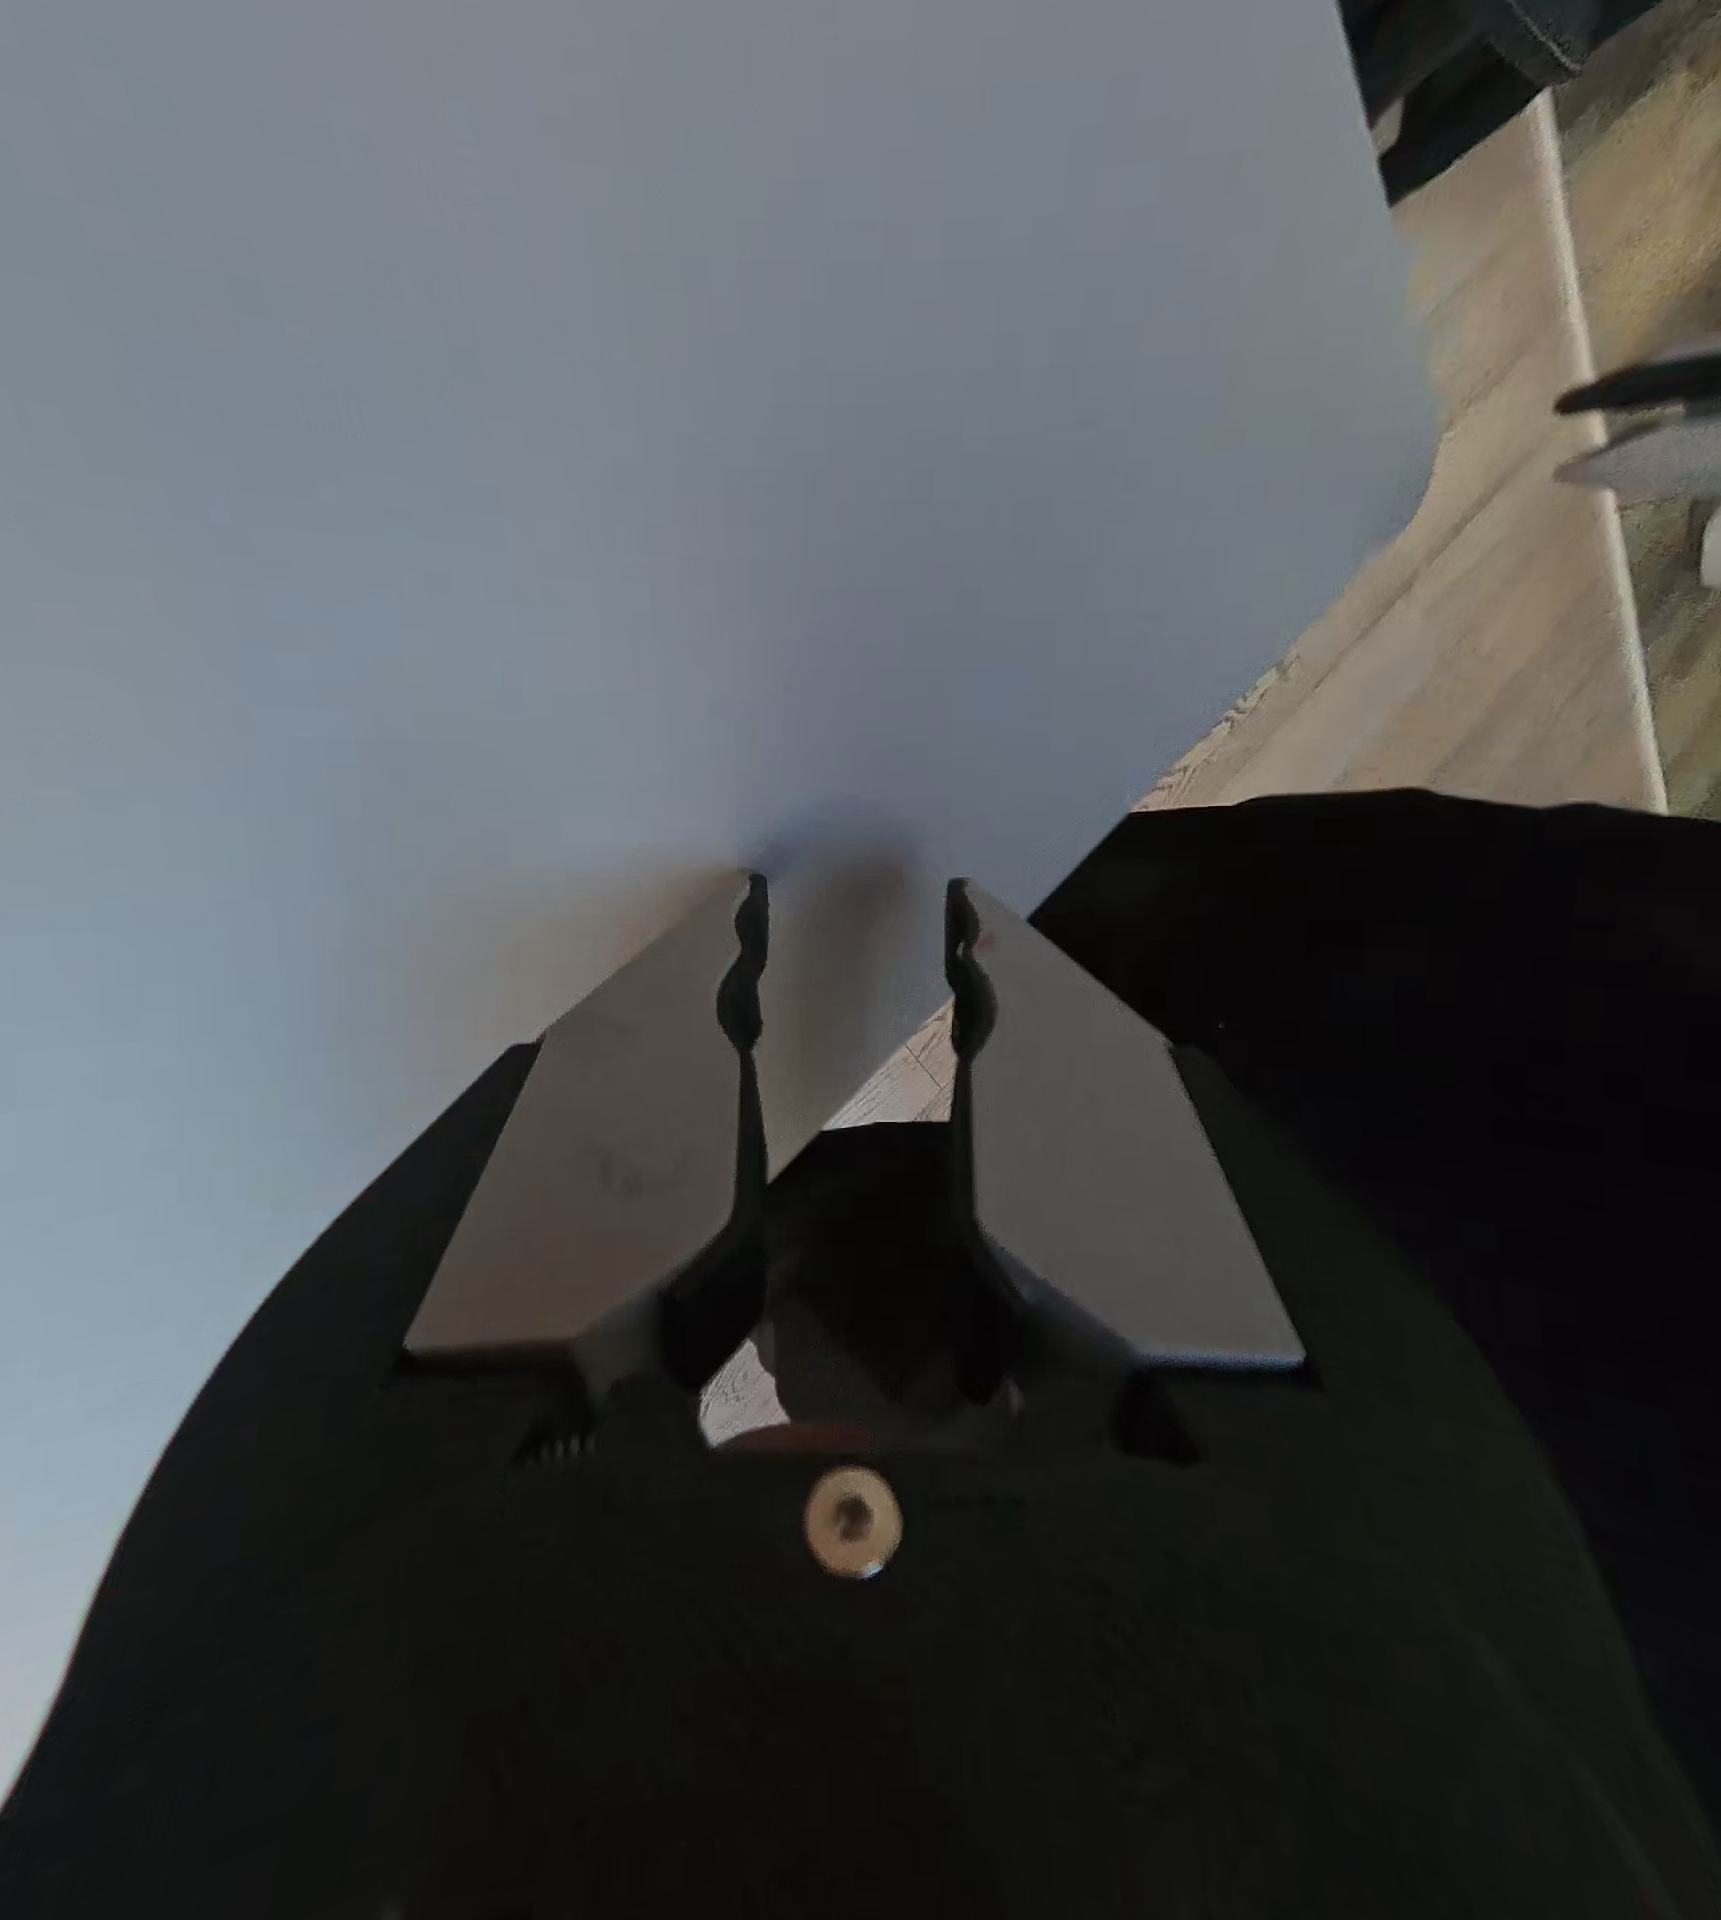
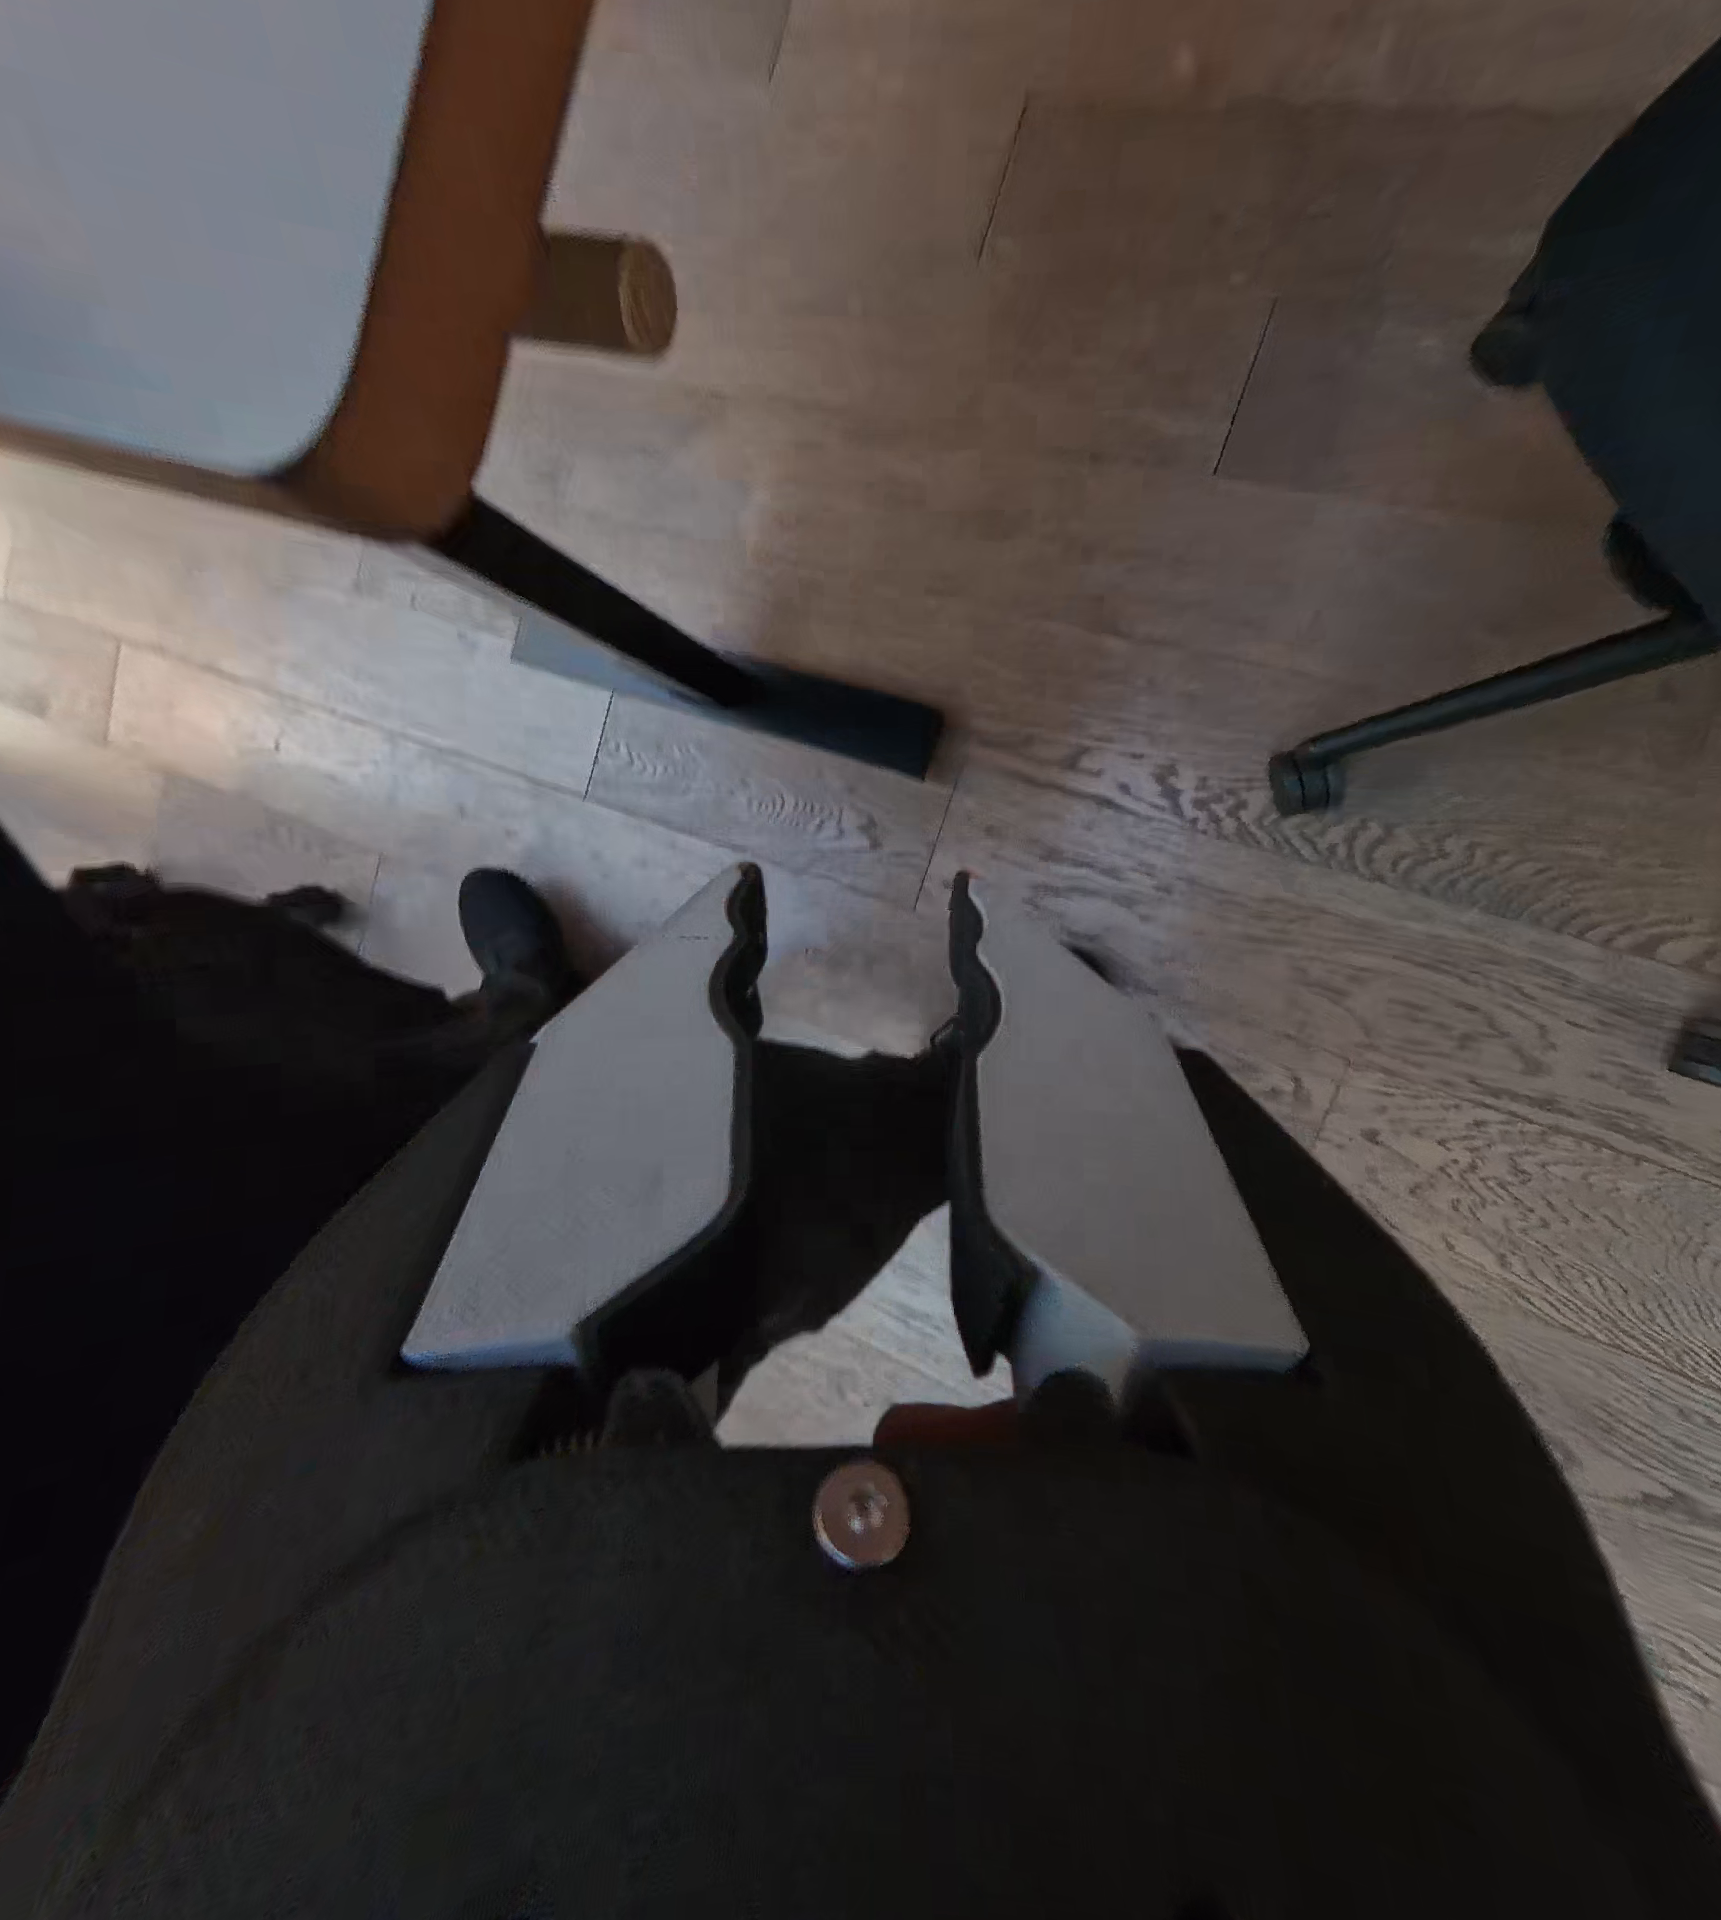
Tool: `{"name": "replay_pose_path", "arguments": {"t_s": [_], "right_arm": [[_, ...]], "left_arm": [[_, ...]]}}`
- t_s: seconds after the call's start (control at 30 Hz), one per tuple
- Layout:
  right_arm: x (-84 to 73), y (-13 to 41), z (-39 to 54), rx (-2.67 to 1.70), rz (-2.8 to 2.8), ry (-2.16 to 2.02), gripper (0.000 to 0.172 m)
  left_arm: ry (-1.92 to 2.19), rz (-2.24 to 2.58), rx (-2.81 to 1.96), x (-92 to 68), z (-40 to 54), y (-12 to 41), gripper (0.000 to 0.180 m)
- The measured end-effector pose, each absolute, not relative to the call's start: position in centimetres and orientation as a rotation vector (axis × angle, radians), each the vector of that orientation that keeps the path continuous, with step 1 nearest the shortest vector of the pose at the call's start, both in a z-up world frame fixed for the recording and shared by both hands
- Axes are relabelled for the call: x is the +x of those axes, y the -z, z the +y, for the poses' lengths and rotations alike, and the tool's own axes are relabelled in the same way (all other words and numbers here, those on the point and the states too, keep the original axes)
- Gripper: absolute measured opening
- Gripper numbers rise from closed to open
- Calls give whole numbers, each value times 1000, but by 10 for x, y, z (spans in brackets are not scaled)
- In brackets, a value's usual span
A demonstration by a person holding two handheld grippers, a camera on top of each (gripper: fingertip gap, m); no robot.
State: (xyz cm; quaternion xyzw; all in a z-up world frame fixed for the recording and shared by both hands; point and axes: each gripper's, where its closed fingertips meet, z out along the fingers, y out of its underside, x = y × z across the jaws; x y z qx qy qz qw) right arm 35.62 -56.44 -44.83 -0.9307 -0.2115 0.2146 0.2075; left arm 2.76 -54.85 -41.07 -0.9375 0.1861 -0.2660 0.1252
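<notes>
My left gripper (image 1: 856, 894) is open with nothing between its fingers. Its tips hang close over a bare pale grey tabletop (image 1: 523, 416), near the table's right edge. My right gripper (image 2: 856, 888) is open and empty too. It points down at the wood plank floor (image 2: 1251, 1039), well above it. A person's dark shoe (image 2: 508, 920) stands on the floor just left of its left finger. Dark clothing (image 2: 108, 1143) fills the lower left of that view, and dark cloth (image 1: 1407, 1039) shows to the right of the left gripper's right finger.
The table's corner with a brown edge (image 2: 440, 260) is at upper left in the right wrist view, with its black leg and foot (image 2: 835, 717) below. A black office chair (image 2: 1687, 312) with a caster leg (image 2: 1458, 707) stands at right. Wood floor (image 1: 1458, 623) lies beyond the table. My hands' fingertips stand some 35 cm from each other.
</notes>
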Motion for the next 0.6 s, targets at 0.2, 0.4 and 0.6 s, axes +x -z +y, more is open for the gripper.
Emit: {"name": "replay_pose_path", "arguments": {"t_s": [0.2,0.4,0.6], "right_arm": [[417,463,-598,-2646,-688,-648,32],[443,462,-573,-2659,-434,-691,32],[454,449,-554,-2727,-485,-633,32]], "left_arm": [[642,598,-2785,77,-508,409,36],[648,670,-2785,111,-485,411,34],[704,726,-2672,147,-442,409,36]]}}
